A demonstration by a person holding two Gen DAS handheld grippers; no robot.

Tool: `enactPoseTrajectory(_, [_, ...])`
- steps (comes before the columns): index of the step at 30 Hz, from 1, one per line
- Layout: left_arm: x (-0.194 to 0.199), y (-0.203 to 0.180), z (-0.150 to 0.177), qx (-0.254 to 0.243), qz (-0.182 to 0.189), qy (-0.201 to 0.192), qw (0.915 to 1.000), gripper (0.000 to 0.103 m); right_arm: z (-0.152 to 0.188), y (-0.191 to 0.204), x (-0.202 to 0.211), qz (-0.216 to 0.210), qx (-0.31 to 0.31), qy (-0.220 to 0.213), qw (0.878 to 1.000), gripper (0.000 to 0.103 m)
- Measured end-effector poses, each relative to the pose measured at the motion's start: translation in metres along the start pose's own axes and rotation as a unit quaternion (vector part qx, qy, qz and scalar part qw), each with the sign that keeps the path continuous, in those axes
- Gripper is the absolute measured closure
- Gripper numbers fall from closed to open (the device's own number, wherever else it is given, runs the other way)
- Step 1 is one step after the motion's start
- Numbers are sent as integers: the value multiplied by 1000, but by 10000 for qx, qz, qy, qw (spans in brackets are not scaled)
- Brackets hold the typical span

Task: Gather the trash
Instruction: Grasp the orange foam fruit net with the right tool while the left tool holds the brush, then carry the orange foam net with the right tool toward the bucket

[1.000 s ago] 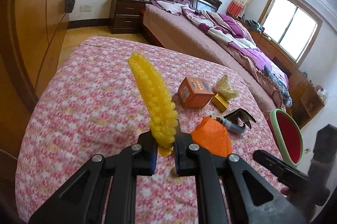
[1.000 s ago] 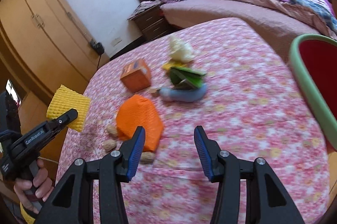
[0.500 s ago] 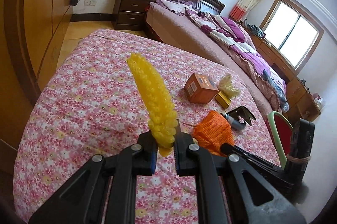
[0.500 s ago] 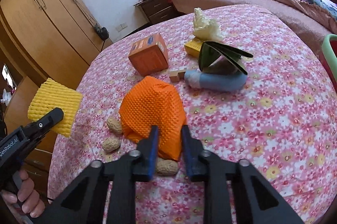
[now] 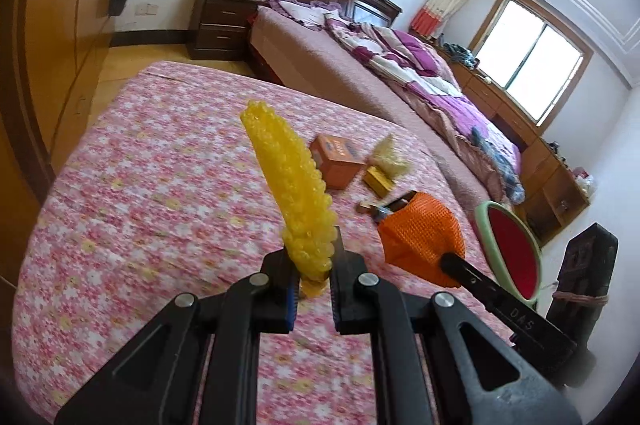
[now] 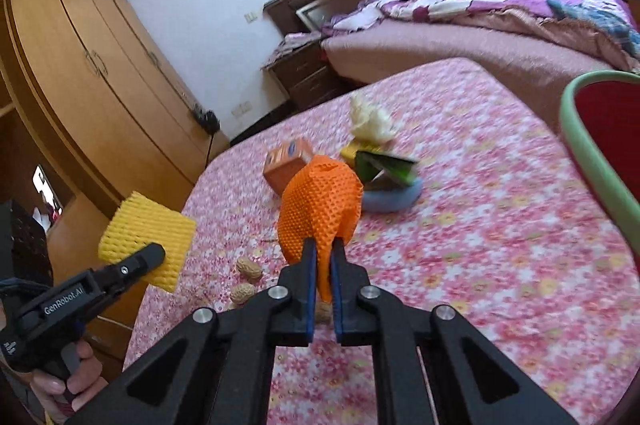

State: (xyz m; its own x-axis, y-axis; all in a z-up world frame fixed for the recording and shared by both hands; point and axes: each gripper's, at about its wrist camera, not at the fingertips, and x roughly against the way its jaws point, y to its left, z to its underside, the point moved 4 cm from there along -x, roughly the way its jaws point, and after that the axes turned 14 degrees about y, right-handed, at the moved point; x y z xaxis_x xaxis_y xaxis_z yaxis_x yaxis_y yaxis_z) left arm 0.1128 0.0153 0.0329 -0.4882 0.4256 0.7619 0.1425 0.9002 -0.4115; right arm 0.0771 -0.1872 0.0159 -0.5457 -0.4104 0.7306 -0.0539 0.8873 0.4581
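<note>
In the left wrist view, the left tongs (image 5: 314, 289) are seen clamped on a yellow foam net (image 5: 290, 193), which stands up and away from the jaws along its long axis, clear of the flowered bed (image 5: 140, 185). To the right, an orange foam net (image 5: 420, 241) is held at the tip of the right tongs (image 5: 450, 263), and just beyond it the red bin (image 5: 514, 257) with its green rim is seen off the bed's edge. The bin is judged to lie nearer the right hand than the left, so the coming move turns on a swing to the right.

In the right wrist view, the right tongs (image 6: 322, 289) are shown closed on the orange foam net (image 6: 320, 205), lifted off the bed (image 6: 480, 225); their jaws have just been closing, with the net pinched between them. The bin's rim (image 6: 580, 145) is seen close at the right. Only here are peanuts (image 6: 249, 267), a blue tube (image 6: 394, 199) under a green packet (image 6: 386, 167), and the hand (image 6: 68, 381) on the left tongs (image 6: 154, 253) shown. An orange box (image 6: 286, 165) and crumpled paper (image 6: 370, 123) remain on the bed.
</note>
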Motion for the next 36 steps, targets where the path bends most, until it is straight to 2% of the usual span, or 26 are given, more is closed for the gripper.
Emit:
enactPoseTrajectory(7, [4,-34,4,-391,195,38,9990,91,9,-22,46,133,-237,-421,9987,95])
enactPoseTrajectory(14, [-2,-90,3,-949,413,222,9944,91,11,-45,86,340,-521,-823,9947,95])
enactPoseTrajectory(20, [-15,-145,2,-1432,683,435,9864,91,10,-73,117,526,-830,-1145,9886,95])
enactPoseTrajectory(25, [-33,-188,7,-1784,845,669,9780,91,7,-108,140,888,-1086,-1336,9811,95])
enactPoseTrajectory(33, [-67,-251,7,-2322,901,759,9655,91,6,-166,156,1339,-1437,-1371,9709,95])
enactPoseTrajectory(36, [-86,-275,7,-2483,966,903,9596,91,4,-184,159,1452,-1552,-1378,9674,95])
